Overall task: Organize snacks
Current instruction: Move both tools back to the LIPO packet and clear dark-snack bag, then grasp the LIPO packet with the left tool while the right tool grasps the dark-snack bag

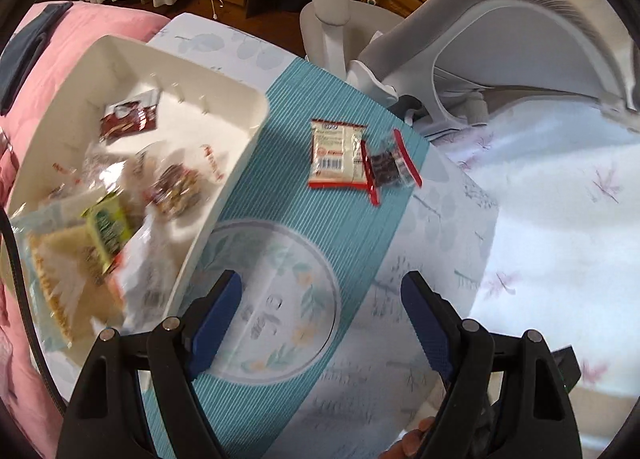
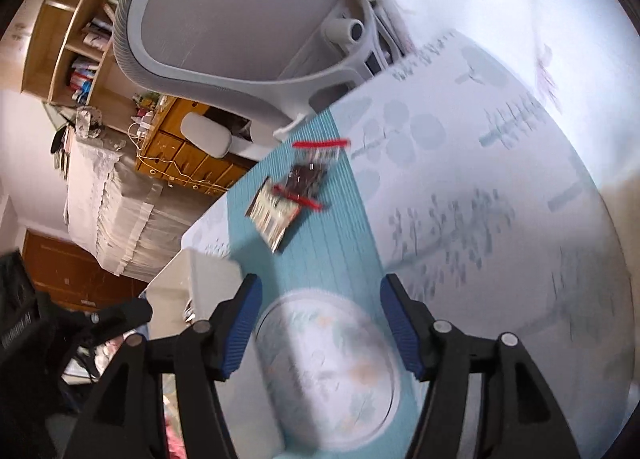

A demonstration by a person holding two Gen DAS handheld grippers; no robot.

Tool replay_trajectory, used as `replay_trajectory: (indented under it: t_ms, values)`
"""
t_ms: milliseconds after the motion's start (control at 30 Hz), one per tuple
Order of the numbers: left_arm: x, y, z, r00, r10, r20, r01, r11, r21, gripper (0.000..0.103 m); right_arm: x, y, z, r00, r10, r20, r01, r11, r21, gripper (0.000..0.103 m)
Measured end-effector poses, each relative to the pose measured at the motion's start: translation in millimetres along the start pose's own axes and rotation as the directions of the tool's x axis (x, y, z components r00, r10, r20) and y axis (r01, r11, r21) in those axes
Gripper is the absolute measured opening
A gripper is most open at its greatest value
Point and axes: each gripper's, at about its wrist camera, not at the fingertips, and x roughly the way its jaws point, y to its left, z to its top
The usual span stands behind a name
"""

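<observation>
Two snack packets lie on the teal striped cloth (image 1: 288, 163): a white and red packet (image 1: 336, 153) and, overlapping its right edge, a clear packet with red ends and dark contents (image 1: 388, 167). Both appear in the right wrist view, the white packet (image 2: 272, 215) and the clear packet (image 2: 310, 175). A white bin (image 1: 236, 115) at the left holds several snack packs. My left gripper (image 1: 320, 319) hovers open over the cloth, nothing between its blue pads. My right gripper (image 2: 320, 323) is open too, short of the packets, with nothing between its fingers.
A grey office chair (image 1: 480, 39) stands just beyond the cloth's far edge. A pink blanket (image 1: 24, 187) lies left of the bin. White floral bedding (image 1: 560, 199) spreads to the right. Wooden drawers (image 2: 180, 155) and a bookshelf (image 2: 80, 39) stand further back.
</observation>
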Motion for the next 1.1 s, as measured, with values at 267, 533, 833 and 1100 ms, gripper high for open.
replay_trajectory:
  t_ms: [267, 533, 833, 1100]
  values:
    - [52, -25, 44, 0.997, 0.075, 0.012, -0.075, 0.997, -0.034, 0.081, 49, 3, 28, 0.998, -0.005, 0.069, 0.021, 0.973, -0.230, 0.062]
    - [95, -35, 71, 0.989, 0.146, 0.017, -0.145, 0.988, -0.057, 0.081, 88, 13, 46, 0.993, -0.021, 0.117, 0.060, 0.939, -0.339, 0.062]
    - [124, -36, 82, 0.981, 0.194, 0.017, -0.192, 0.978, -0.079, 0.081, 118, 28, 52, 0.992, -0.010, 0.124, 0.061, 0.907, -0.417, 0.063]
    - [137, -32, 93, 0.978, 0.207, 0.006, -0.205, 0.973, -0.111, 0.081, 137, 36, 53, 0.989, -0.044, 0.141, 0.105, 0.881, -0.461, 0.073]
